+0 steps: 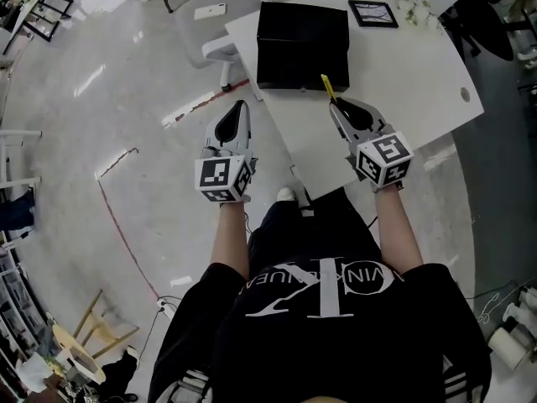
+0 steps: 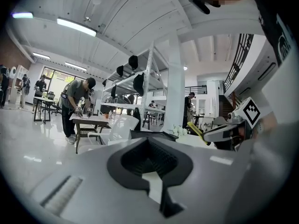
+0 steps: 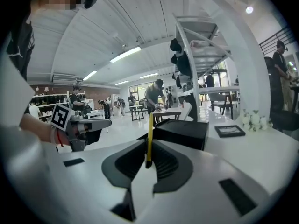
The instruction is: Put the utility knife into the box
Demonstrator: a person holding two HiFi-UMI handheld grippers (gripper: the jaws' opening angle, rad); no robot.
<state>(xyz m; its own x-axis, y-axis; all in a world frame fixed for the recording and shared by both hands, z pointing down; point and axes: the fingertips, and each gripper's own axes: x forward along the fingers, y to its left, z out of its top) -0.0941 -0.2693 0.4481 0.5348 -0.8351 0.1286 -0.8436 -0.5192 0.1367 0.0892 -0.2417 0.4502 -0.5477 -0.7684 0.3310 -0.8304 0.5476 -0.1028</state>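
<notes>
A black box [image 1: 302, 44] lies closed on the white table [image 1: 403, 74], near its left edge. My right gripper [image 1: 335, 106] hovers just in front of the box's near right corner, shut on a yellow utility knife [image 1: 327, 86] that sticks out toward the box. In the right gripper view the knife [image 3: 149, 133] stands upright between the jaws, with the box [image 3: 183, 132] right behind it. My left gripper [image 1: 241, 107] hangs over the floor to the left of the table, shut and holding nothing. From the left gripper view the knife [image 2: 199, 132] and the box [image 2: 153, 135] show to the right.
A small black picture frame [image 1: 373, 13] and white flowers [image 1: 416, 8] sit at the table's far side. A white chair [image 1: 205, 34] stands left of the box. Red tape lines [image 1: 126, 233] mark the floor. Other people work at tables [image 2: 88, 120] far off.
</notes>
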